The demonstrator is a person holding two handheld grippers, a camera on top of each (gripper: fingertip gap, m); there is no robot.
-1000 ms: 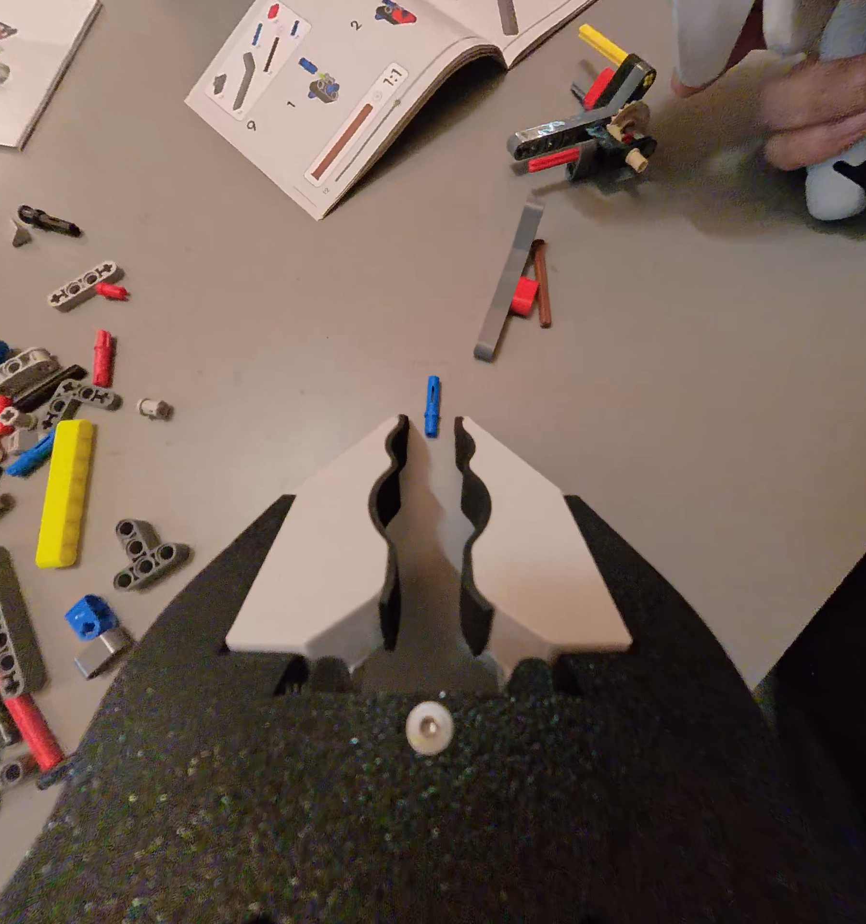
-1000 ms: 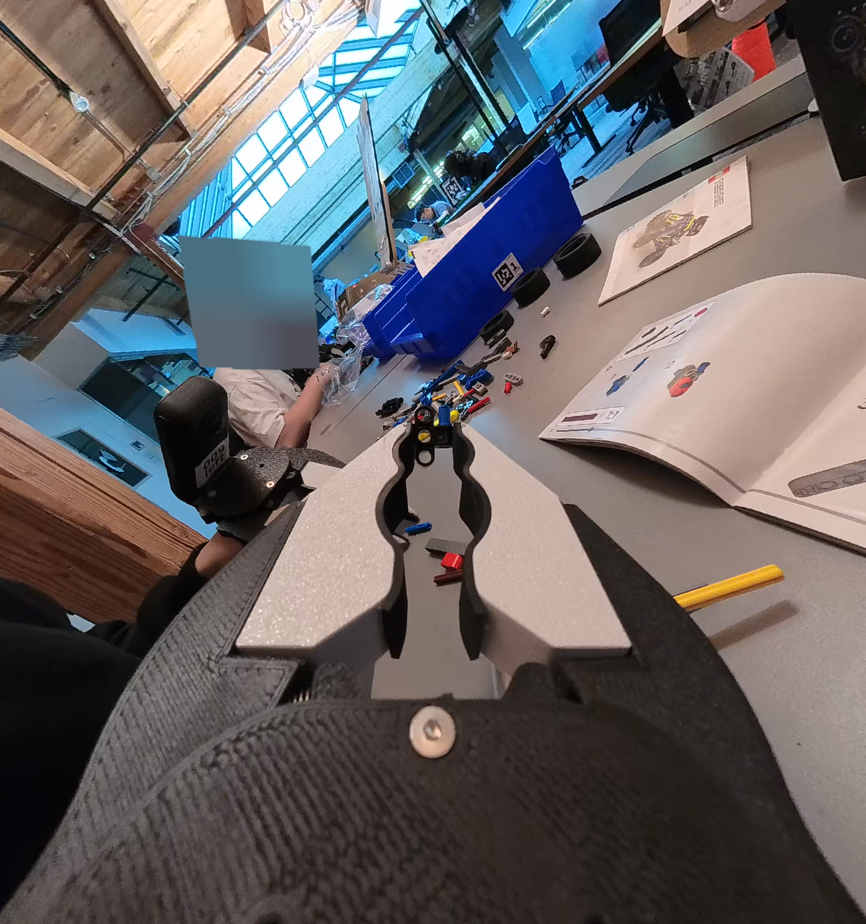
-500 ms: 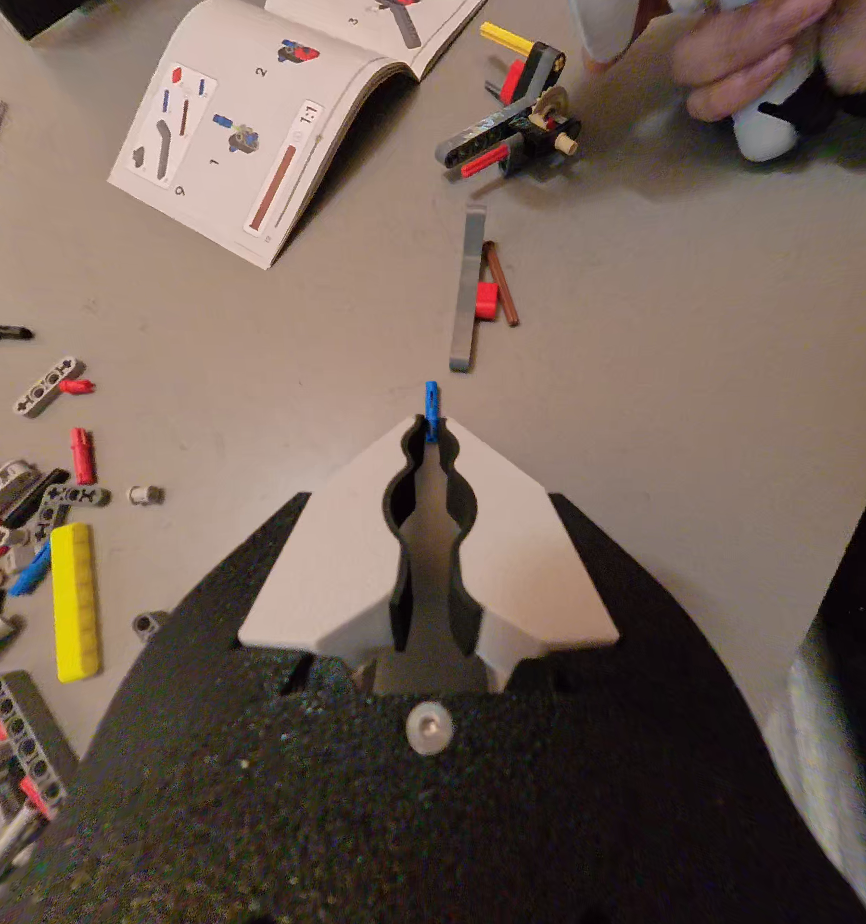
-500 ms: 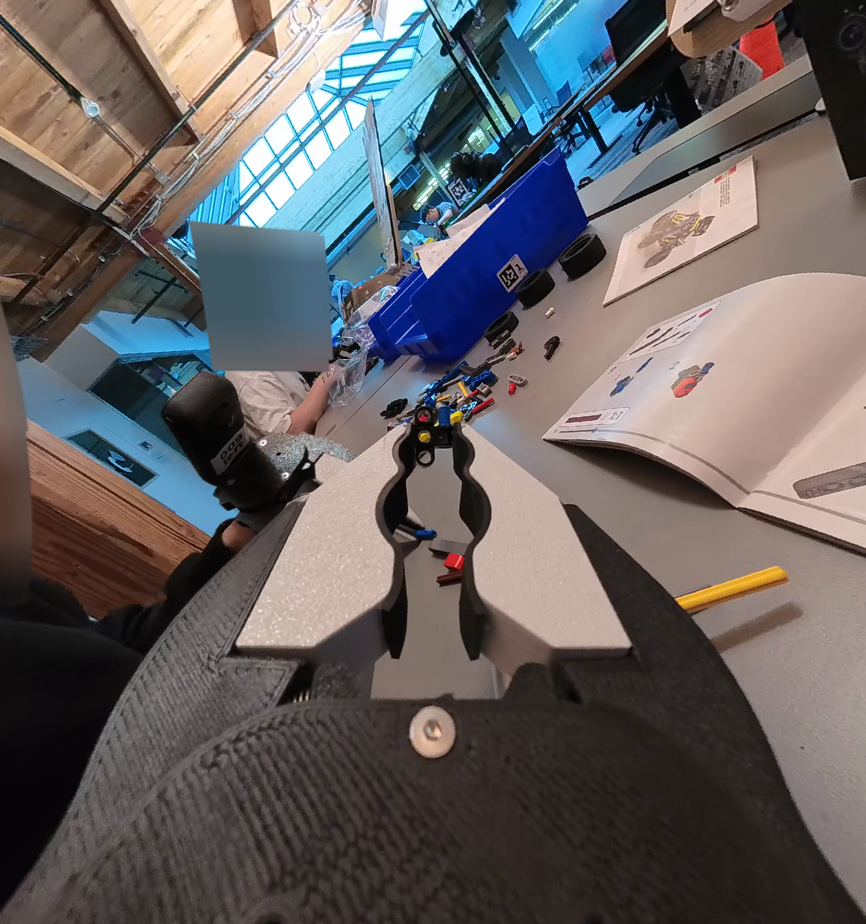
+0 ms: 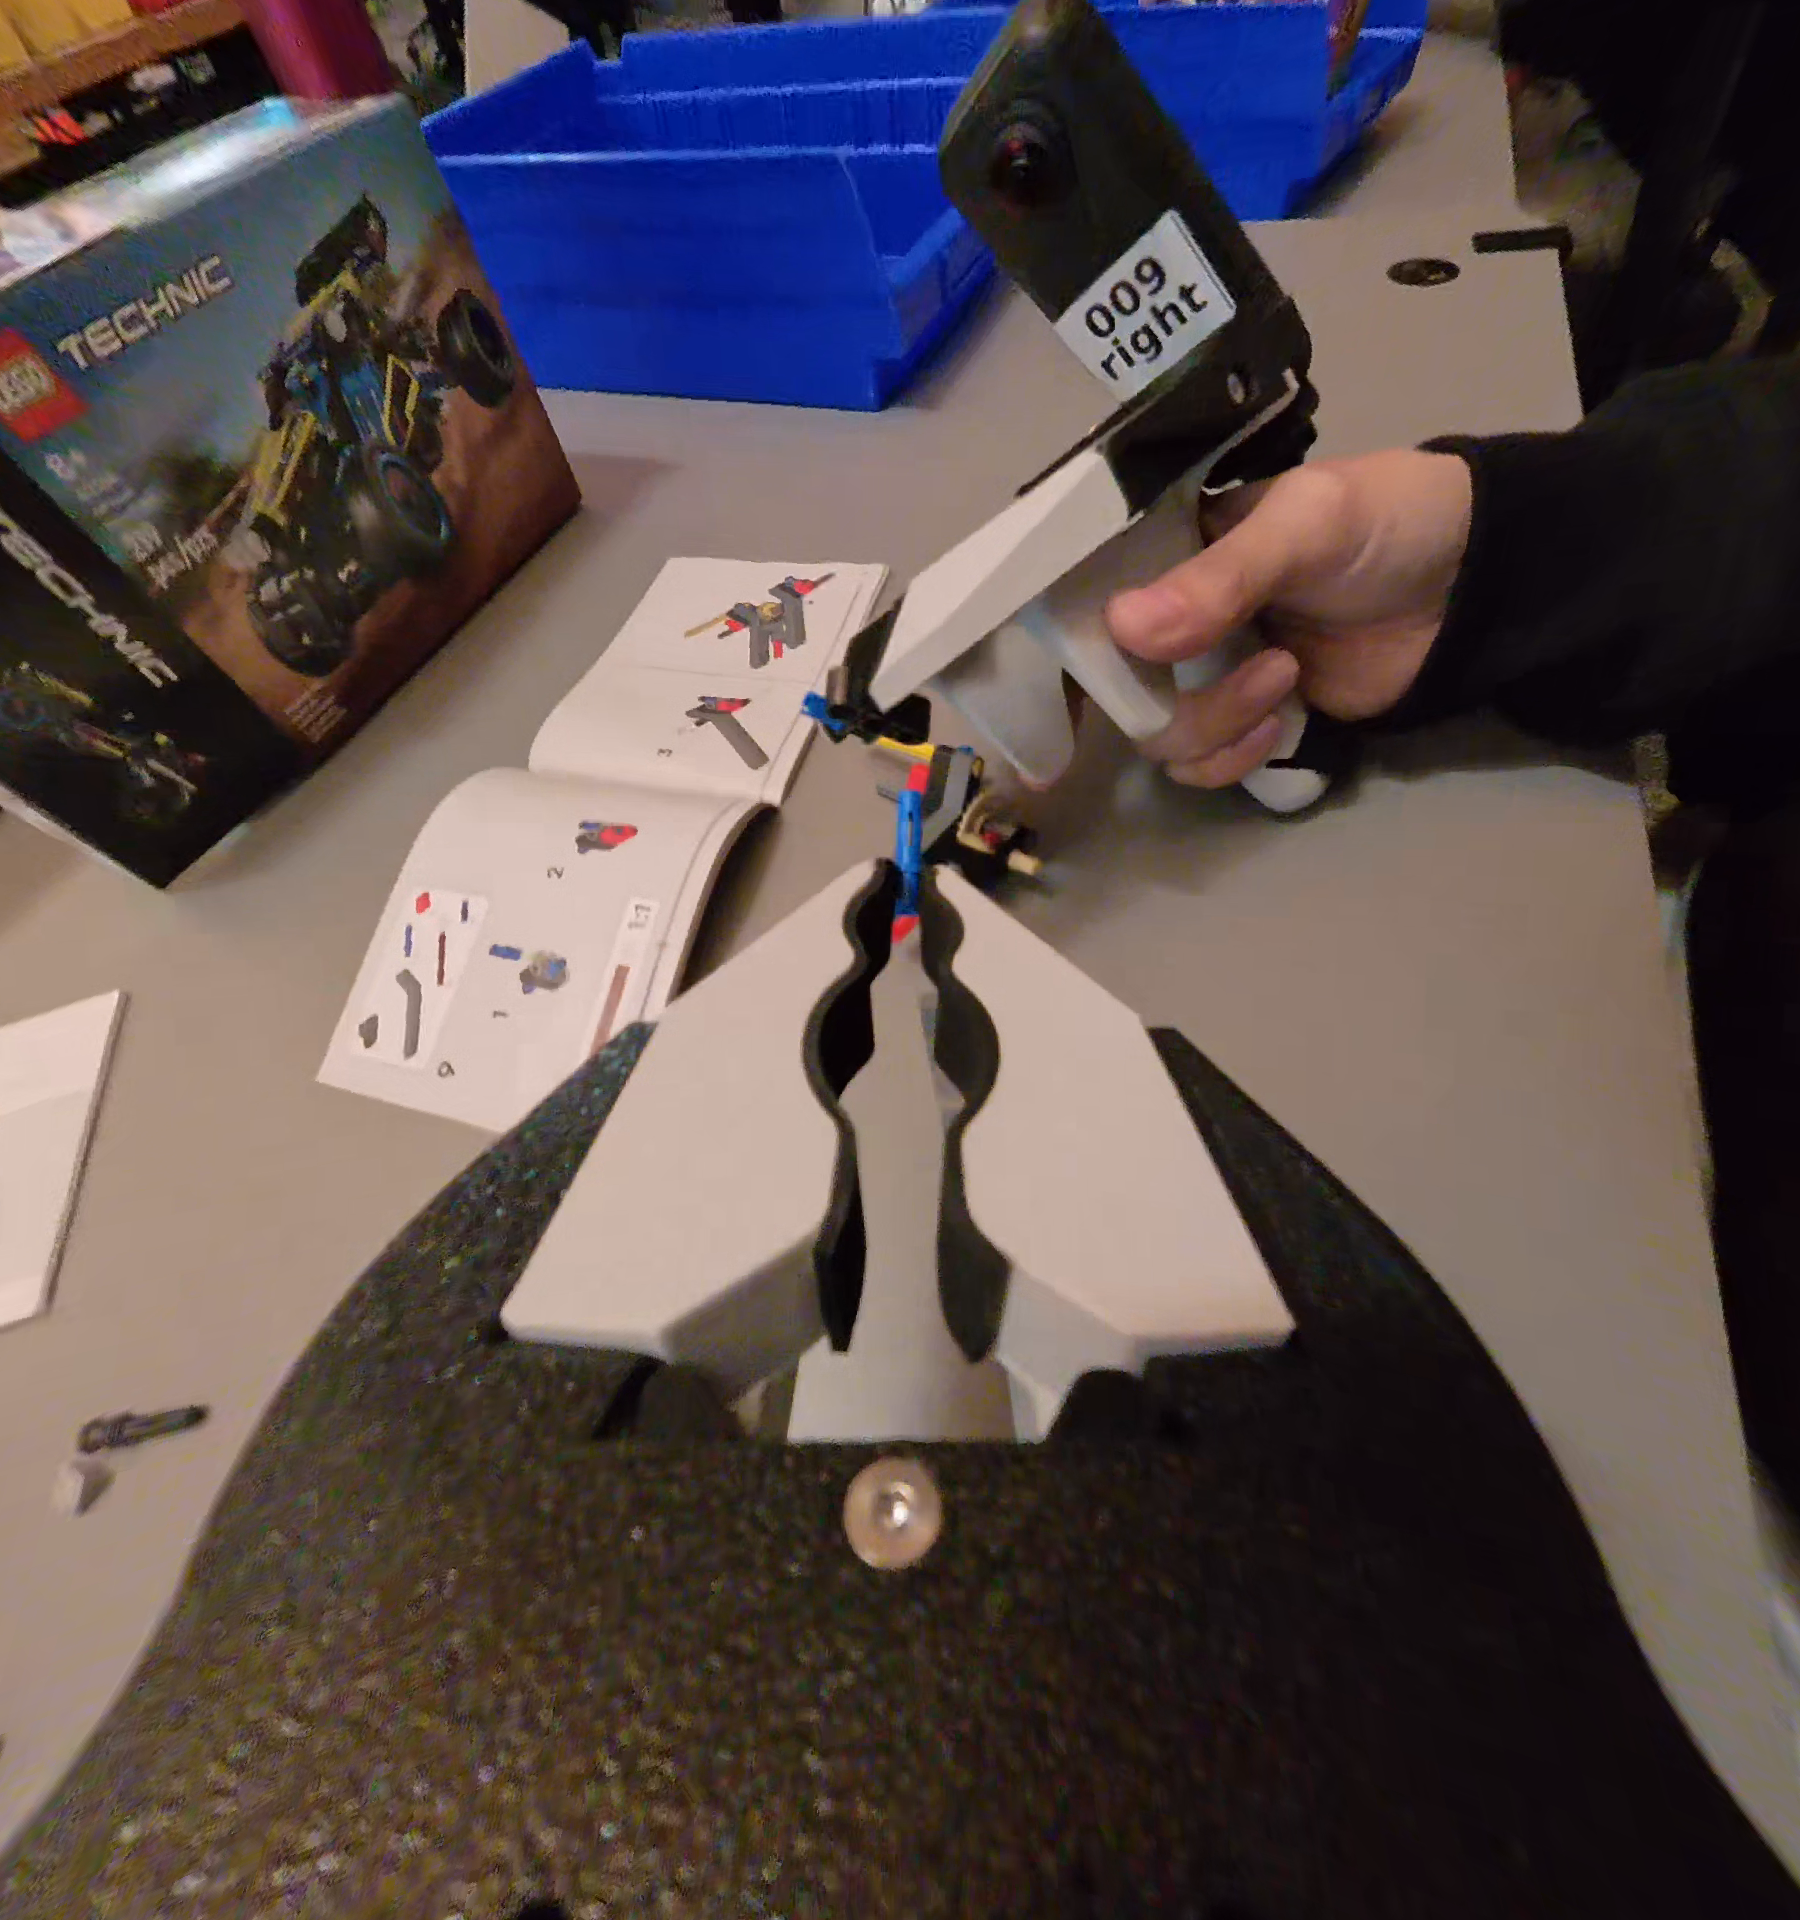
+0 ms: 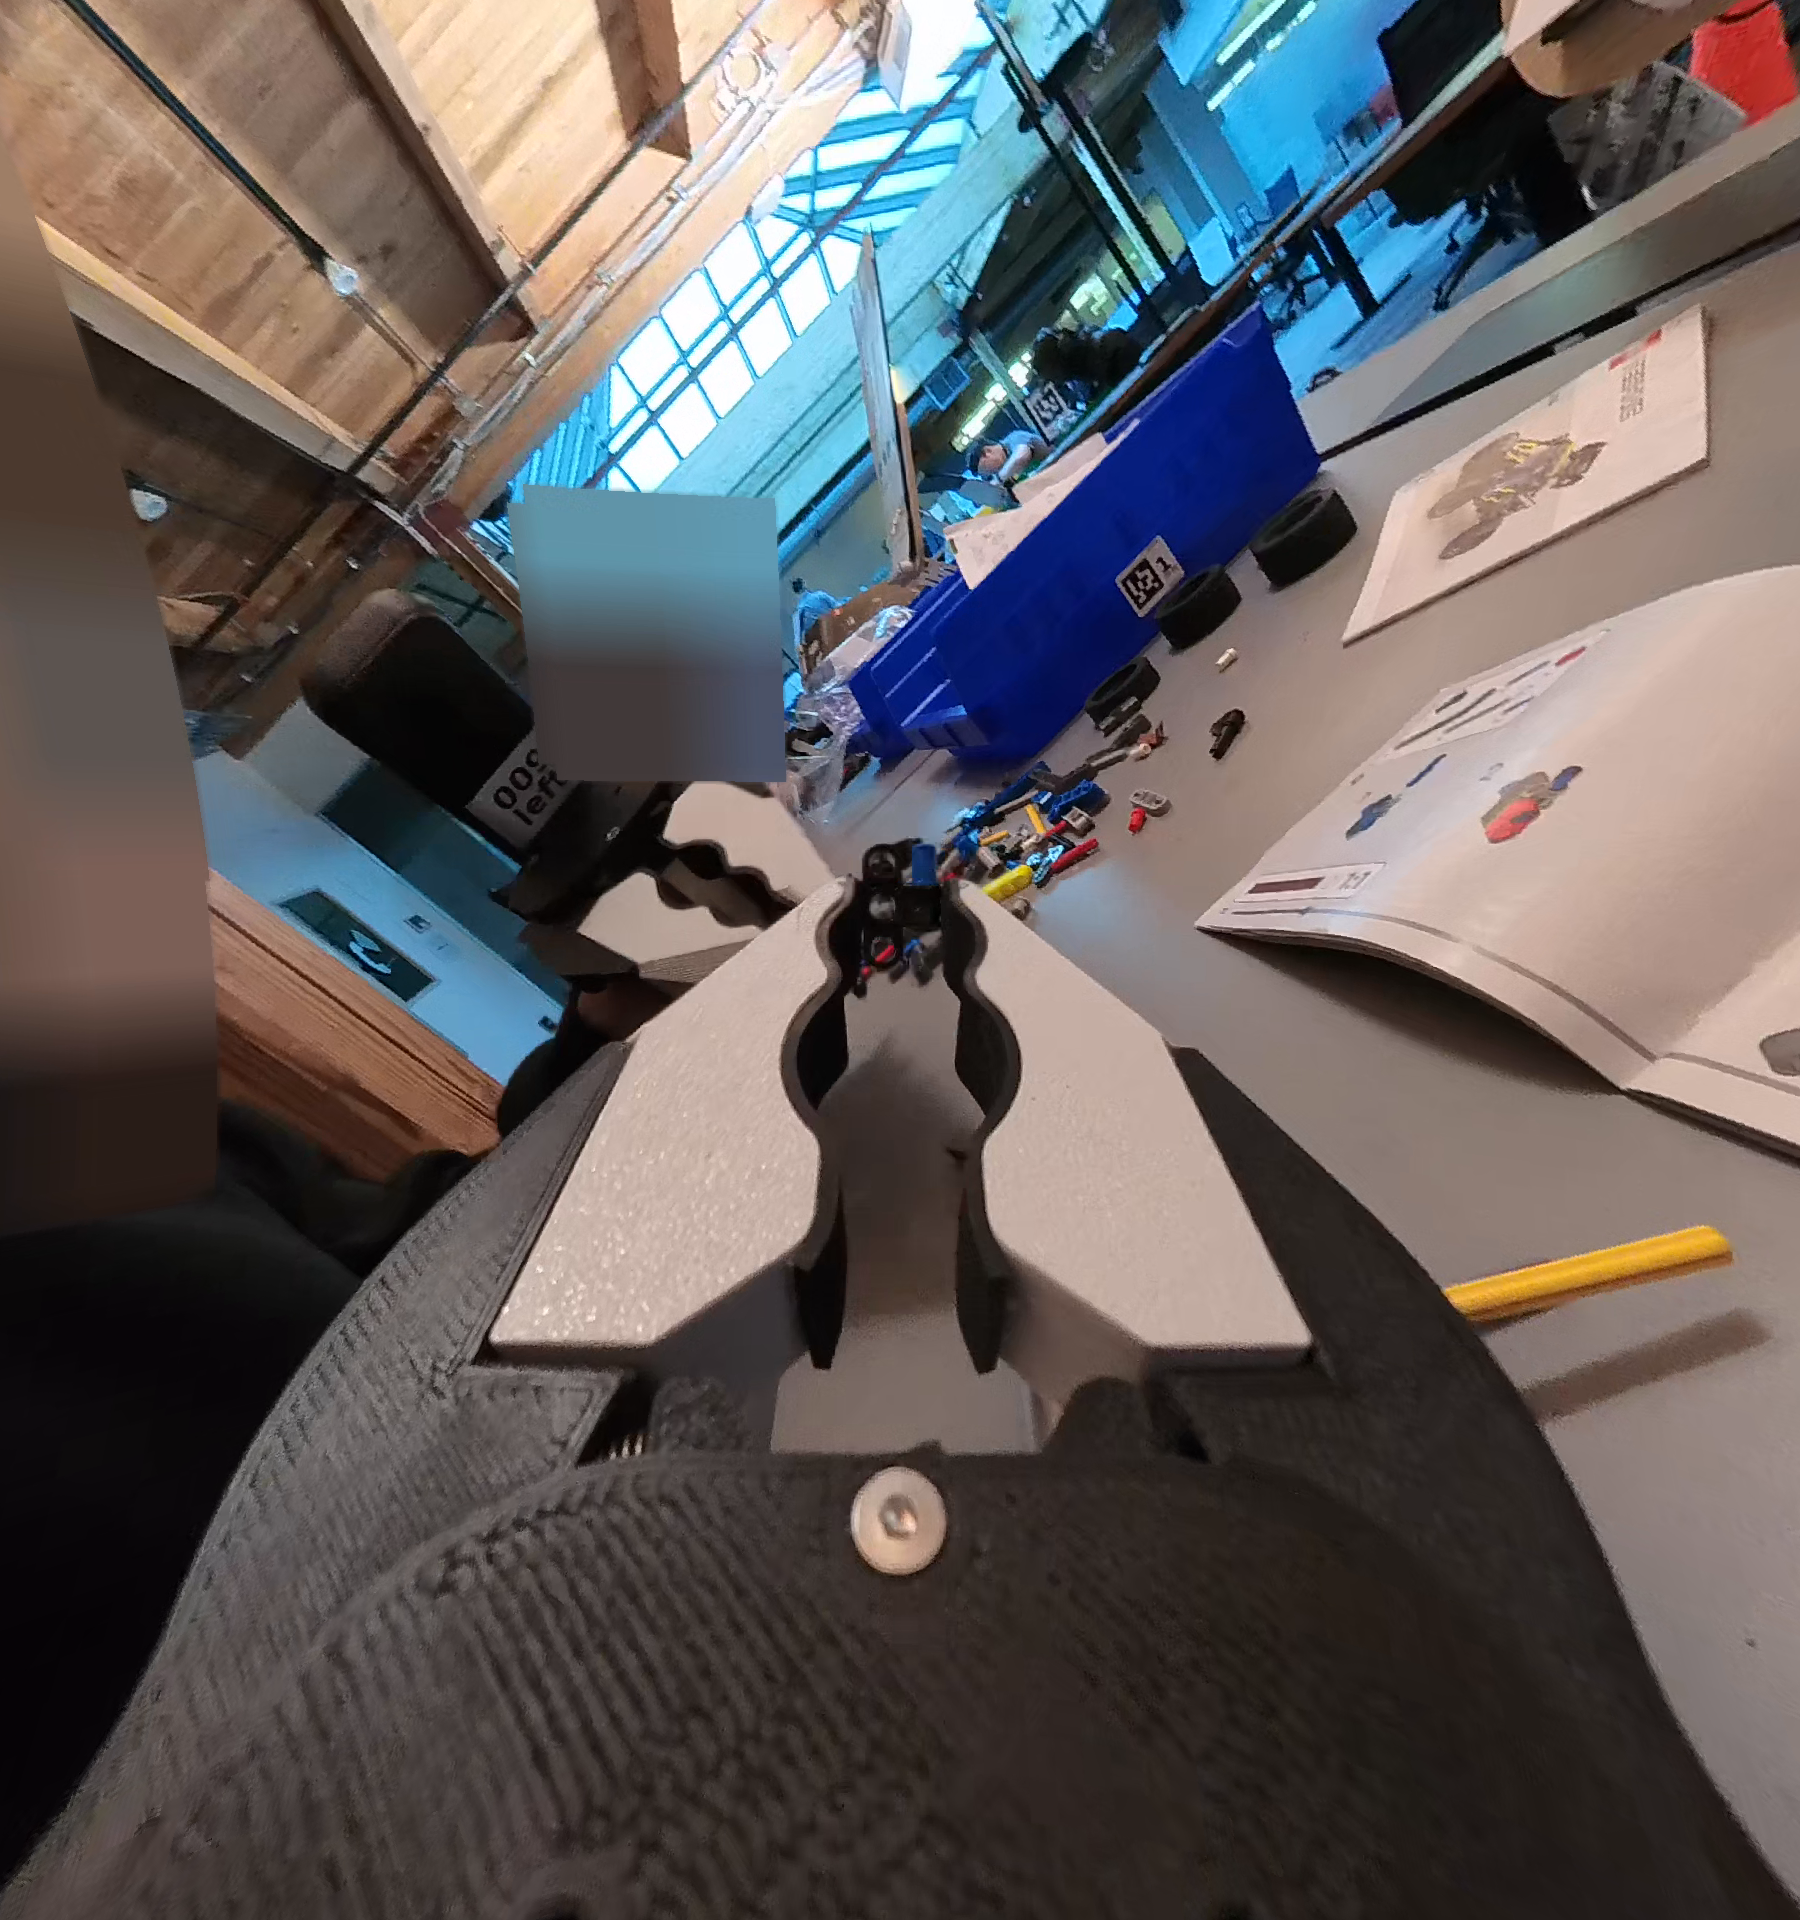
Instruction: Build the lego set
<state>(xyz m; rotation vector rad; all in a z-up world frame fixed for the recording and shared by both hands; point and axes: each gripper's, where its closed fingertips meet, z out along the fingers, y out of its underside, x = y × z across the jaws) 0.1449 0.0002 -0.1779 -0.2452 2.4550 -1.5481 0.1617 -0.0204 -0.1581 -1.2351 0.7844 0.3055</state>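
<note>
The left gripper (image 5: 904, 891) pinches a small blue plastic pin (image 5: 908, 831) at its fingertips. The right gripper (image 6: 898, 906) squeezes a small black, red and blue lego build (image 6: 891, 894); its shape looks blurry. Pin and build sit close together.

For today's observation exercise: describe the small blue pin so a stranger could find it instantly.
Start at the open instruction booklet on the grey table. Just right of it, the left gripper pinches the blue pin at its jaws' tips, unlike the loose parts elsewhere.
</note>
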